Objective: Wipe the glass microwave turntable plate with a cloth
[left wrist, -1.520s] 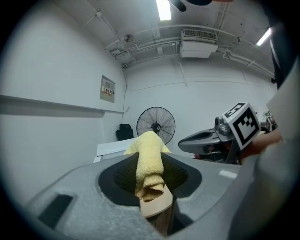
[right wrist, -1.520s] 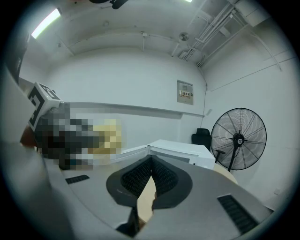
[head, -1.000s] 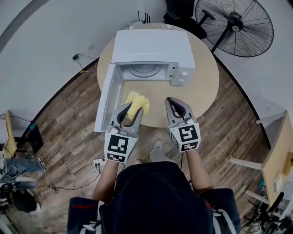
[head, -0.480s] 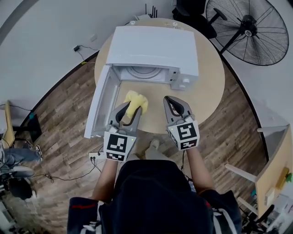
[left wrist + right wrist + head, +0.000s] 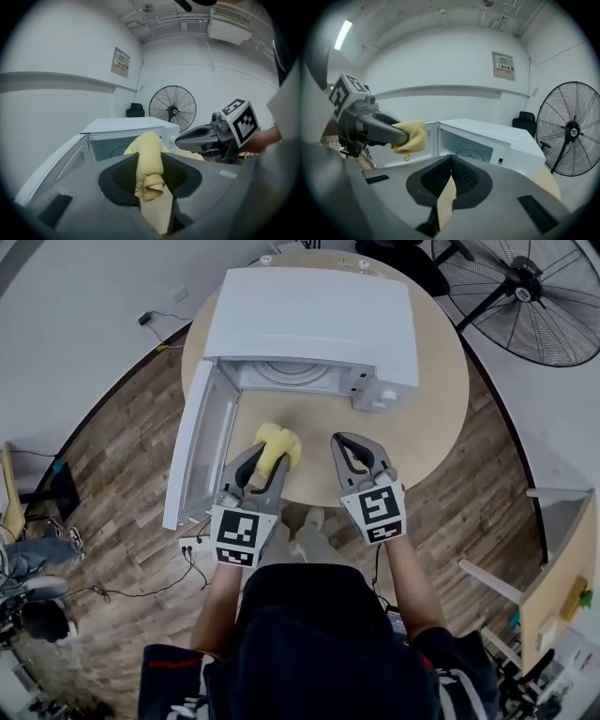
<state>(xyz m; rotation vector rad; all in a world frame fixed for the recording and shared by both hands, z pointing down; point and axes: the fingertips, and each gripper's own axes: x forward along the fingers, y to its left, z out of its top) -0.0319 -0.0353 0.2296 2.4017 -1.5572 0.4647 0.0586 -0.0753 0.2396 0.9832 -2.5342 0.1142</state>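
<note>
Toward the frame's top, the turntable plate [image 5: 292, 374] apparently sits inside the open microwave [image 5: 309, 315], dead ahead of the left gripper [image 5: 266, 465] clenching the yellow cloth [image 5: 277, 442]; the right gripper [image 5: 350, 446] alongside is closed and empty.

Bright, even indoor light, seemingly from a ceiling strip light [image 5: 345, 29]; shadows soft; both gripper views bend strongly and darken at their round edges.

Left gripper [image 5: 269, 463] clamped on cloth [image 5: 277, 439], right gripper [image 5: 353, 448] closed, empty, alongside.
</note>
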